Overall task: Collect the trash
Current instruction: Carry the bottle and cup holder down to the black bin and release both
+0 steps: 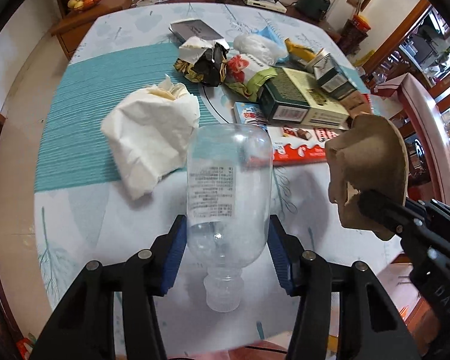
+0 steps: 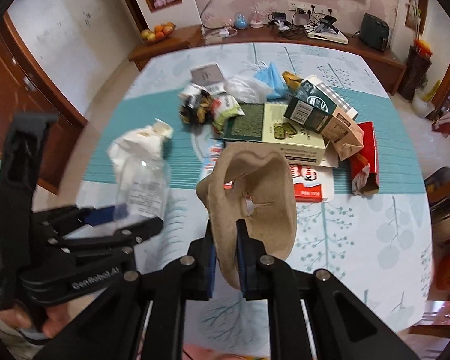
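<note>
1. Blue-padded black fingers of the left gripper (image 1: 228,255) fill the bottom of the left wrist view, closed on a clear plastic bottle (image 1: 228,192). The pads press the bottle's shoulder on both sides; its cap end points back toward the camera.

2. Beside it, the right gripper (image 2: 226,258) is clamped nearly fully closed on a tan, crumpled piece of cardboard pulp (image 2: 255,192), pinching its thin wall. The piece has a torn slit near its middle and appears held clear of the table.

3. Beyond both grippers lies a table (image 1: 84,210) under a pale cloth with teal bands. A crumpled white paper bag (image 1: 150,138) lies just left of the bottle.

4. Farther back sits a heap of trash: a green box (image 1: 294,102), a red-and-white chocolate box (image 1: 297,150) partly under it, foil wrappers (image 1: 207,63) and a white plastic bag (image 1: 255,46).

5. Judged step: both grippers have picked up one item each; most trash remains on the table.

6. Next move likely calls for carrying both items to a bin, which is not in view, without squeezing the bottle out of the pads.
</note>
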